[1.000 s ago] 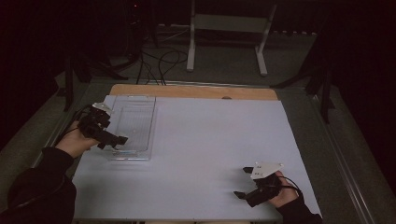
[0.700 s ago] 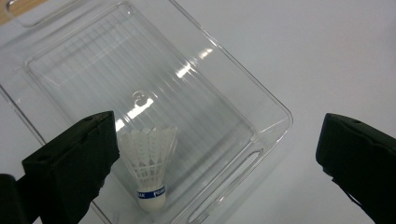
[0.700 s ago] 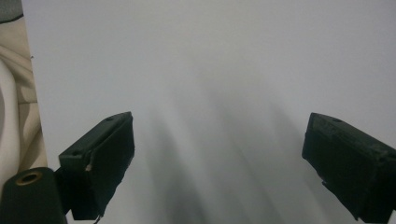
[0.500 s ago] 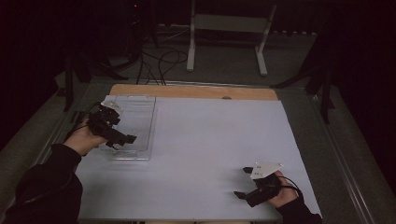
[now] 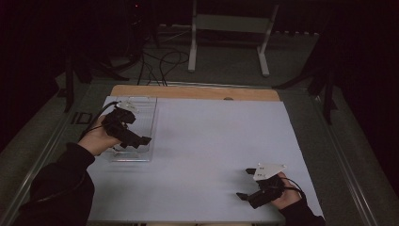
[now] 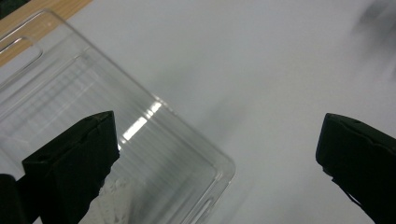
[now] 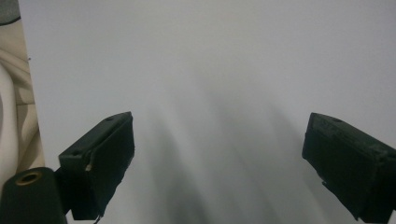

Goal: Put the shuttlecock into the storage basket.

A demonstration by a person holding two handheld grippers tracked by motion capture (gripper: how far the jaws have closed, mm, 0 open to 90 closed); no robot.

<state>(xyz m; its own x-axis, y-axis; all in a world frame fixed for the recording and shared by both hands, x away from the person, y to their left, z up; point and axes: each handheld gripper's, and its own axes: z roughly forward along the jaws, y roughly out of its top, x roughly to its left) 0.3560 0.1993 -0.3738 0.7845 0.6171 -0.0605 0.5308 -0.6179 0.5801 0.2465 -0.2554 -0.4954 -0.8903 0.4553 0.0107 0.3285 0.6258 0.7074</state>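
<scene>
A clear plastic tray (image 5: 141, 113) lies at the left of the white table sheet (image 5: 211, 141). My left gripper (image 5: 136, 140) hovers over the tray's near end, jaws wide open and empty. In the left gripper view the tray (image 6: 93, 116) runs from the upper left, and its rounded near corner sits between the open left gripper (image 6: 219, 154). My right gripper (image 5: 245, 184) rests low at the table's near right, open, with nothing between its jaws. The right gripper view has the open right gripper (image 7: 219, 163) over bare white sheet (image 7: 210, 70).
A wooden strip (image 5: 193, 92) borders the table's far edge. Beyond it stand a white metal frame (image 5: 230, 33) and floor cables (image 5: 160, 61). Dark metal rails (image 5: 353, 169) run along both sides of the table.
My left gripper has shifted rightward and slightly nearer over the tray's near end. The right gripper has stayed put.
</scene>
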